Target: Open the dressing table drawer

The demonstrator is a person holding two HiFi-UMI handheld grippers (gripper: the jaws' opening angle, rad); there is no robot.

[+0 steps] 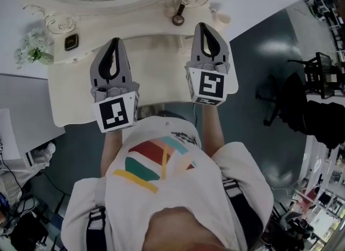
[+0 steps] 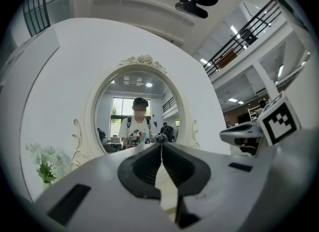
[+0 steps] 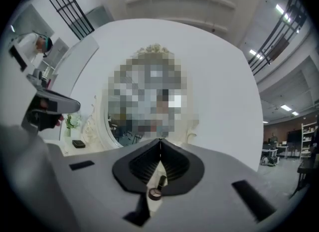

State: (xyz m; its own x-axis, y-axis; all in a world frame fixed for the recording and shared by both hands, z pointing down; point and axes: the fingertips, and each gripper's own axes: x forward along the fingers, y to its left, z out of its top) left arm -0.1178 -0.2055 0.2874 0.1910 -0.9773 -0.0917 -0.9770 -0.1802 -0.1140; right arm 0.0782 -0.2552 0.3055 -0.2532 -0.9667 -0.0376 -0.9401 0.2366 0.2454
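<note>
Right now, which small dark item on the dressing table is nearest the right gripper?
The round one with a short handle, just left of the right gripper; the square one sits far left by the flowers.

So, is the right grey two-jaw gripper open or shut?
Shut: in the right gripper view, the grey right gripper shows dark ribbed pads meeting at the tips, gripping nothing.

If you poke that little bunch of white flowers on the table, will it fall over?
Probably. The flowers look small with thin stems, so likely light and easy to tip. It spreads wide on top, so maybe wobbly. It seems to stand by the edge of the table, so a push might knock it off.
</note>
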